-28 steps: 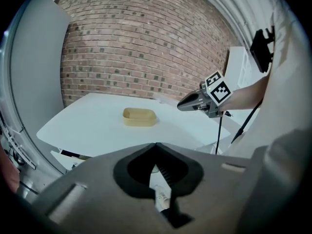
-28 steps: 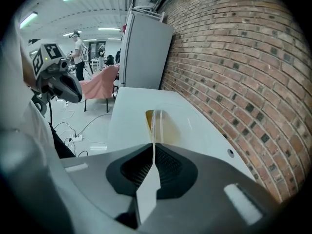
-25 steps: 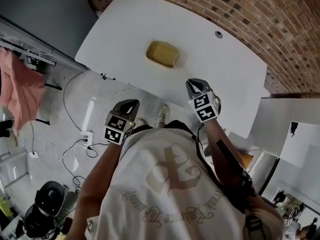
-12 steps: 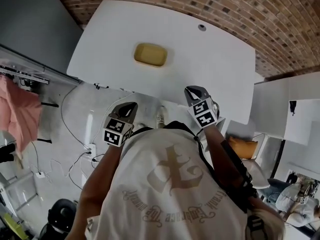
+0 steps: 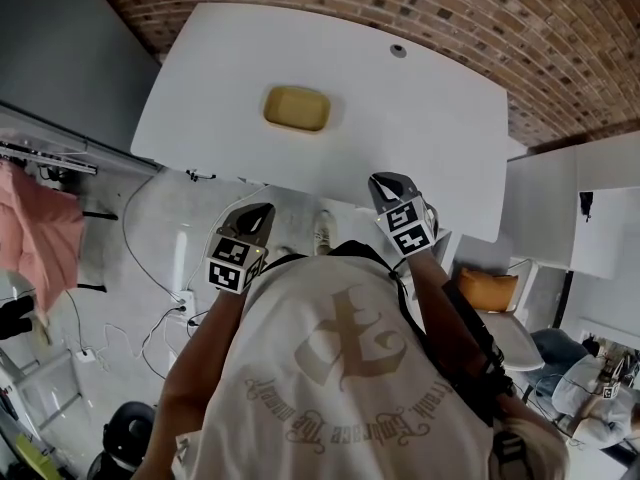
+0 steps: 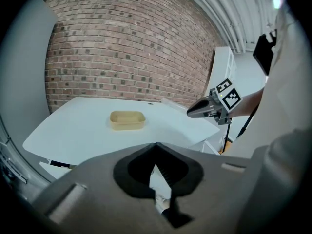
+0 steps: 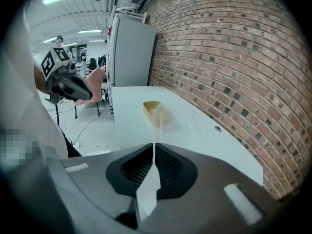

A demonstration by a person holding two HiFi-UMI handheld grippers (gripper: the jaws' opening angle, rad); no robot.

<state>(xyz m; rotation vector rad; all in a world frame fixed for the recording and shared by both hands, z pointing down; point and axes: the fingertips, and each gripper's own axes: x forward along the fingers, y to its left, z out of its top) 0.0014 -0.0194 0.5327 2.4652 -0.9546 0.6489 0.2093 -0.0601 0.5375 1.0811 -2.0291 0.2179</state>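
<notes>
Since a second ago the tan container (image 5: 297, 108) has slid a little to the left in the left gripper view and looks smaller and farther off in the right gripper view, and the white table (image 5: 430, 118) lies squarer under the head camera. Both grippers are held at the person's chest, short of the table's near edge. The right gripper (image 7: 154, 146) is clenched on a clear plastic lid (image 7: 155, 123), which stands edge-on out of its jaws, its faint outline reaching out over the table. The left gripper (image 6: 156, 146) is closed with nothing in it; only floor and a shoe show through the gap below its tips. The container rests open on the table's far half, towards the brick wall (image 6: 126, 48), well apart from both grippers. A grey cabinet (image 7: 129, 57) stands by the table's left end, and a pink cloth (image 5: 45, 243) hangs beyond it.
</notes>
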